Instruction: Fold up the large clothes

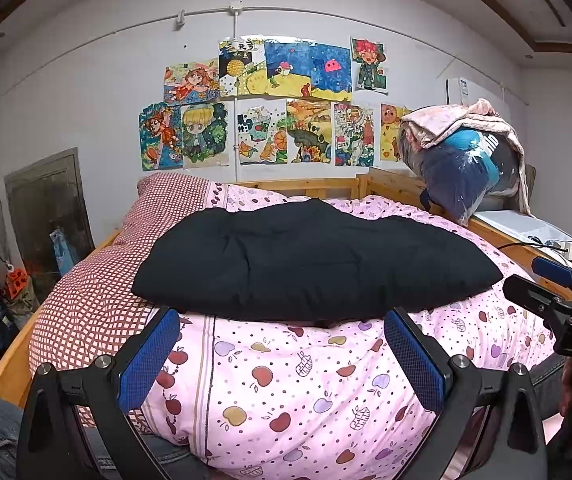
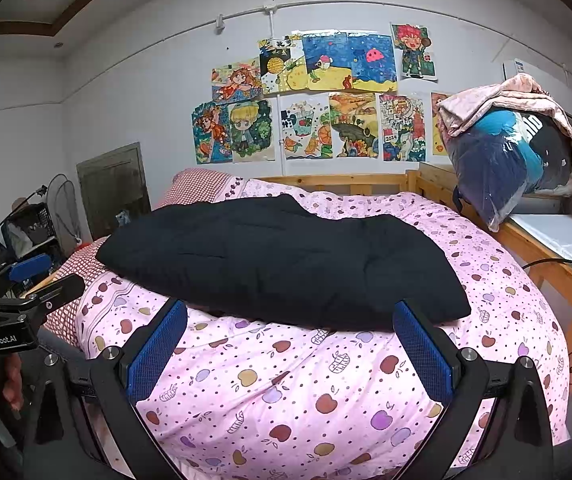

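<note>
A large black padded garment (image 1: 310,260) (image 2: 286,260) lies folded into a long flat bundle across the pink apple-print quilt (image 1: 306,392) (image 2: 306,392) on the bed. My left gripper (image 1: 282,320) is open, its blue pads just short of the garment's near edge, holding nothing. My right gripper (image 2: 290,312) is also open and empty, its tips at the near edge of the same garment. The right gripper also shows in the left wrist view at the right edge (image 1: 542,284), and the left gripper appears at the left edge of the right wrist view (image 2: 42,276).
A red checked pillow (image 1: 102,264) lies at the bed's left. The wooden bed frame (image 1: 298,186) backs onto a wall of drawings (image 1: 270,100). A bagged bundle under a pink blanket (image 1: 466,160) sits on a shelf at right. Clutter and a fan (image 2: 62,208) stand at left.
</note>
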The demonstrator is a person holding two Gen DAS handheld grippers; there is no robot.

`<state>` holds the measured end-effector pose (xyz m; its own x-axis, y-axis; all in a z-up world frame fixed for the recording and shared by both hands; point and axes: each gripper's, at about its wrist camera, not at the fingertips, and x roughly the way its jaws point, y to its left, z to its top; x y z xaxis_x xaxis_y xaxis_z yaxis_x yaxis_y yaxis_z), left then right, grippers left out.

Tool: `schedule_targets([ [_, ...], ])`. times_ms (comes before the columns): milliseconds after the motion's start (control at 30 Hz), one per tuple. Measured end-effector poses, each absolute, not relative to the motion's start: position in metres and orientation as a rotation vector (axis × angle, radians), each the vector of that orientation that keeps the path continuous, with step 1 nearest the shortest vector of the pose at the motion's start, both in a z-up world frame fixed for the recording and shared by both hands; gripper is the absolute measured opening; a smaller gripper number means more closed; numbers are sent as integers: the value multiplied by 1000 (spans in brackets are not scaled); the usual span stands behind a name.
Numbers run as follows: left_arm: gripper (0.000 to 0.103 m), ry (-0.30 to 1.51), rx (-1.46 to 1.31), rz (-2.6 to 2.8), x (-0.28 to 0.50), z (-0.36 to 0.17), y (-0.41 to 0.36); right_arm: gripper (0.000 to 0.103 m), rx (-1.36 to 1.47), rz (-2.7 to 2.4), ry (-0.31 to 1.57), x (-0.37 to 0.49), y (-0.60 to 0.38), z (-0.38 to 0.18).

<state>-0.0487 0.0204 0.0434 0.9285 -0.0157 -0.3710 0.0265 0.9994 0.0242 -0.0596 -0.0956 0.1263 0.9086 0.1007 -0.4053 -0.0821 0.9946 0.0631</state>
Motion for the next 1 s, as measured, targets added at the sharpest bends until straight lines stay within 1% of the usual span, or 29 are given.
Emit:
schedule_targets([
  [1000, 103, 388, 29, -20, -49, 39, 23, 101, 50, 102, 427, -59, -97, 122],
])
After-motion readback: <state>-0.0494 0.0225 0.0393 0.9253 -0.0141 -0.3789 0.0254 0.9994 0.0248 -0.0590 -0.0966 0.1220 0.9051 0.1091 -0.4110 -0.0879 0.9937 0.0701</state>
